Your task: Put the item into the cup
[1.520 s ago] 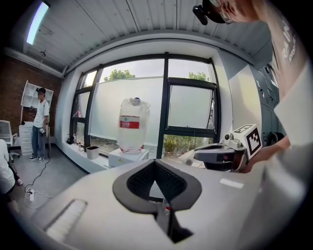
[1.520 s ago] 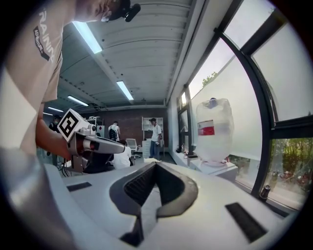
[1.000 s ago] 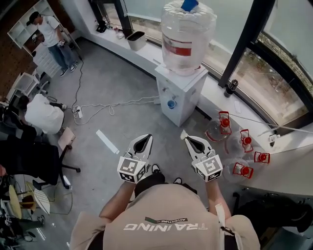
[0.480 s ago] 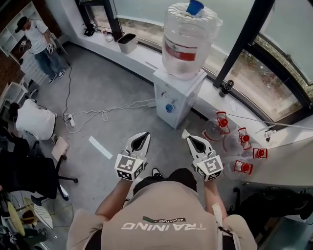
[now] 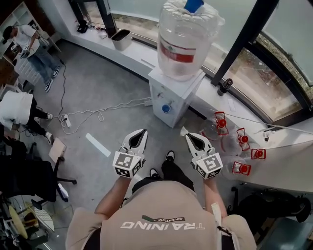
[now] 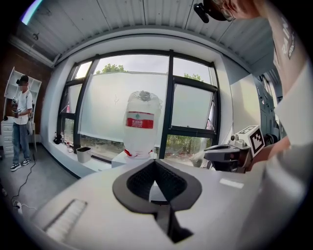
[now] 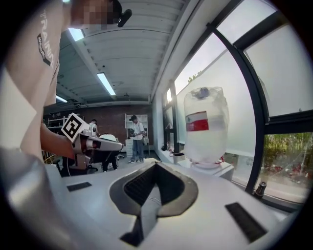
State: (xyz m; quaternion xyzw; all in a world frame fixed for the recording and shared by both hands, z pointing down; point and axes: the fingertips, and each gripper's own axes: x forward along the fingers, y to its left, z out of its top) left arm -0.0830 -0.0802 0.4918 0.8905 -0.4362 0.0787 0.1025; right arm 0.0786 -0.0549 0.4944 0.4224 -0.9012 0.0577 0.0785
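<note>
You are holding the left gripper [image 5: 142,133] with its jaws pressed together on nothing. The right gripper [image 5: 189,138], just beside it at 3 o'clock, is pinching a small pale item [image 5: 184,131]. The item is poking out past the jaw tips toward 11 o'clock, and what it is cannot be told. A water dispenser [image 5: 168,95] is standing at 12 o'clock, and red-capped containers [image 5: 242,168] are lying at 3 o'clock.

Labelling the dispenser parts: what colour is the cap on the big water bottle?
Blue. The cap shows best in the head view.
</note>
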